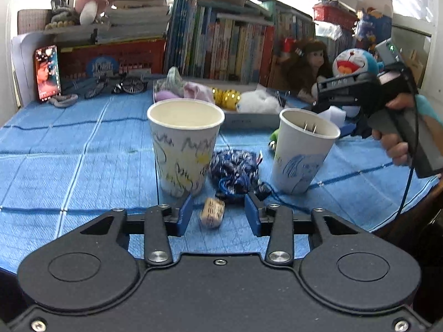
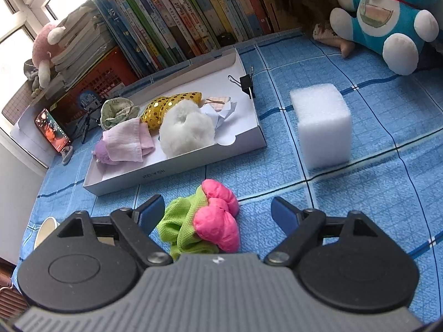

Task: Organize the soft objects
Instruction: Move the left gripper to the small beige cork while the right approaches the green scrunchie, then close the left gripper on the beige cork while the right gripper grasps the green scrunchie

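Observation:
My right gripper (image 2: 217,215) is open, its blue fingers on either side of a green and pink soft toy (image 2: 206,221) on the blue cloth. Behind it a white tray (image 2: 177,163) holds a white fluffy ball (image 2: 187,128), a pink cloth (image 2: 128,144), a gold sequin piece (image 2: 166,108) and a greenish scrunchie (image 2: 117,112). A white foam block (image 2: 322,124) stands to the right. My left gripper (image 1: 218,213) is open and empty, a cork (image 1: 212,211) between its fingers and a blue patterned pouch (image 1: 235,168) just beyond.
Two paper cups (image 1: 184,144) (image 1: 303,149) stand ahead of the left gripper. A binder clip (image 2: 247,83) lies by the tray. A Doraemon plush (image 2: 393,19), a doll, a row of books (image 2: 177,19) and a phone (image 2: 52,132) line the back.

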`<state>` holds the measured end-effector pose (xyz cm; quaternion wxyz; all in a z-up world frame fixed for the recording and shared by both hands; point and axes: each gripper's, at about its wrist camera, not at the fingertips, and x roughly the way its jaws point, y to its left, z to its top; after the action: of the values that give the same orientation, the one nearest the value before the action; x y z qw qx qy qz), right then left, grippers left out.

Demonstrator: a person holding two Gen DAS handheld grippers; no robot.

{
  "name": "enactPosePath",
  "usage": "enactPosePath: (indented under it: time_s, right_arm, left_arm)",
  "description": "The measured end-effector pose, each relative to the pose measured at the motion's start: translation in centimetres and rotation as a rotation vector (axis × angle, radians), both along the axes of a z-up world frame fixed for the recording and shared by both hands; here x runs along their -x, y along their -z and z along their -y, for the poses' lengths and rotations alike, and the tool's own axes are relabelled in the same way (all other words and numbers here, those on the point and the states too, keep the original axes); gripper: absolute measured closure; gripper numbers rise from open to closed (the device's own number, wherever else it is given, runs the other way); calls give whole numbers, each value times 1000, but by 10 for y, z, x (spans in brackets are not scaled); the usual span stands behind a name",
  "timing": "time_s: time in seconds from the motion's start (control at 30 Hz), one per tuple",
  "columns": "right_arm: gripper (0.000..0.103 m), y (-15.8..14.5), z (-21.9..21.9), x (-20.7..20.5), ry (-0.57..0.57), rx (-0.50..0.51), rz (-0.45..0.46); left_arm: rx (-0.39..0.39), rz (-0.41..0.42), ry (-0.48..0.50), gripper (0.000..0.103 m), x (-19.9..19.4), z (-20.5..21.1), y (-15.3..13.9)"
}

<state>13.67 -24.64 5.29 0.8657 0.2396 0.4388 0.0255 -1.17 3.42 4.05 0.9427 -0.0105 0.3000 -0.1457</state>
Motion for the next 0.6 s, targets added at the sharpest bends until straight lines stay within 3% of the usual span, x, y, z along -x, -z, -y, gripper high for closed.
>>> enactPosePath:
  time_s: [0.1,0.17,0.27,0.6]
  right_arm:
    - [20,3,-1,-1,5,0,-4]
    - [32,6,0,-1,19,0,0]
    - [41,11,2,-1,26,-25,1]
    - [43,23,-3,-4,13,-36,-15]
  left_arm:
    - [-14,-6,-7,68,-4,2,7]
    - [-28,-4,-12,70,-7,4,9]
    - [-48,-2,-15,70,-9,7,14]
    - [-71,-38,-16,71,-23,13,29]
